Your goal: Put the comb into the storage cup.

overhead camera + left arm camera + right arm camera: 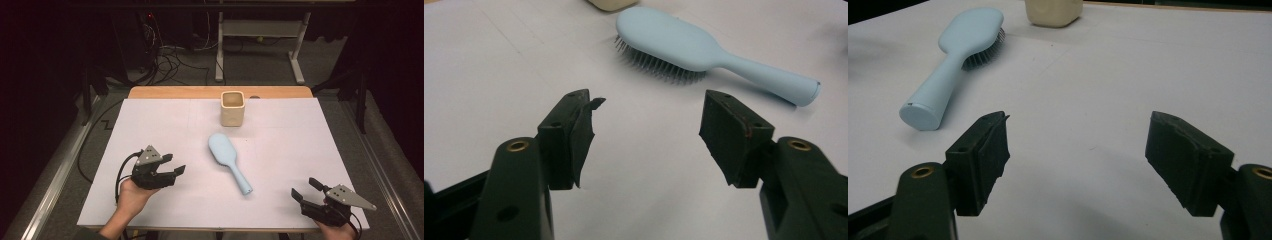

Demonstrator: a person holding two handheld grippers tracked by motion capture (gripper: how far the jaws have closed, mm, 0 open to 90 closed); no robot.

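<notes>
Two handheld grippers rest at the near edge of a white-covered table [165,120], one at each side, with a pale blue hairbrush [227,160] lying between them. The left gripper [176,169] sits at the near left, held in a person's left hand [131,196], its jaws spread wide and pointing right toward the brush, gripping nothing. The right gripper [305,189] sits at the near right corner, held by the right hand [339,231], its jaws likewise wide apart and empty, aimed left and slightly away.

The hairbrush lies near the middle of the table, bristles down, its oval head toward the far left and its handle running to the near right. It is well apart from both grippers. In the left gripper view the brush [704,52] shows beyond the open jaws, dark bristles visible under the head. In the right gripper view it [955,60] lies to the far left of the jaws, the round handle end nearest the camera.

A cream square cup [232,107] stands upright at the far centre of the table, just beyond the brush head and not touching it. A strip of wooden tabletop [175,92] shows along the far edge past the white cover.
</notes>
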